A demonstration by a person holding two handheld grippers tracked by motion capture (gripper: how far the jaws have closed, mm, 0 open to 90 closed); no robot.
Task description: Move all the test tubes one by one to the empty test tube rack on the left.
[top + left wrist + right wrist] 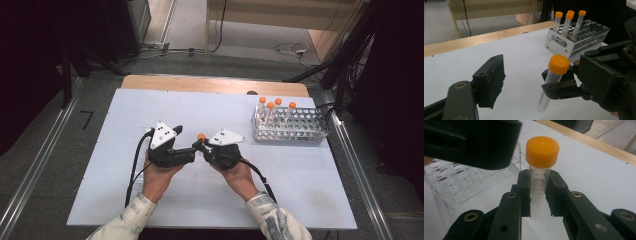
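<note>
1. Black jaws of the right claw, lower centre of the right gripper view, we record clamped on a clear tube with an orange cap; the tube stands upright, held below the cap.
2. Left claw we list as part-open with nothing pinched; its jaws sit either side of the capped end, at the centre of the high view.
3. Risk: should the left claw close off-centre on the cap, we judge the tube may tilt or slip through the right grip.
4. Risk: any twist or pull between the two hands could loosen the cap.
5. Rack, upper right on the desk, holds four capped tubes, well apart from both claws; a swing that way could knock them.
</note>
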